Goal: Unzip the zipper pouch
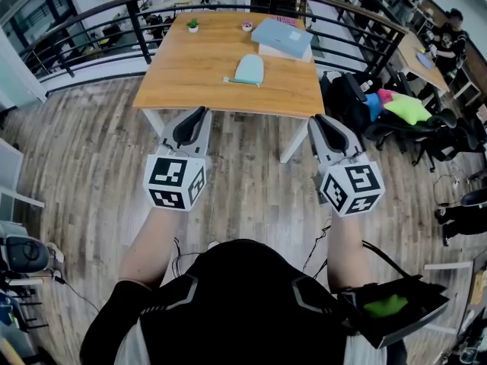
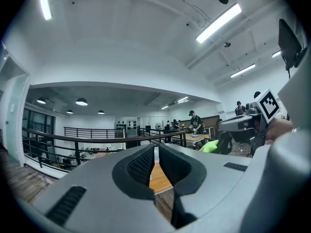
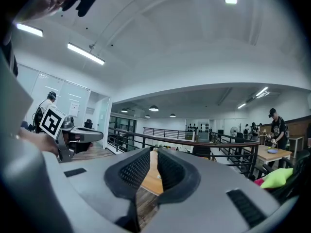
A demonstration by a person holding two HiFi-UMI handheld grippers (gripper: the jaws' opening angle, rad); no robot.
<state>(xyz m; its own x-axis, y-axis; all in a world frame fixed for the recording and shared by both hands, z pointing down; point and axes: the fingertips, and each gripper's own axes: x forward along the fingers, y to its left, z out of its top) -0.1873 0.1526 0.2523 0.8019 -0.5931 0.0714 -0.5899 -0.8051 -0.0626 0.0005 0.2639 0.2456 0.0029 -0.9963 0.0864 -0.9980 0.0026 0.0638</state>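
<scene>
A long, pale wooden table (image 1: 183, 78) stands on grey-brown plank flooring (image 1: 84, 158), with a curved black metal railing (image 1: 137, 10) running behind it. The pale blue-green zipper pouch (image 1: 249, 69) lies flat near the table's middle, well apart from both grippers. Farther back sit a light blue flat book (image 1: 282, 36) on a stack and a tiny green potted plant (image 1: 193, 25).

Both grippers are held level at the table's near side. The left gripper (image 1: 201, 111) is clenched on nothing. The right gripper (image 1: 319, 119) has its jaws a little apart, with nothing between them.

Off to the right, black office chairs (image 1: 426, 139) carry a lime-green cushion (image 1: 408, 109). The pouch's zip is too small to tell whether it is done up. A dark object (image 1: 426, 303) at the lower right is cut off and unclear.
</scene>
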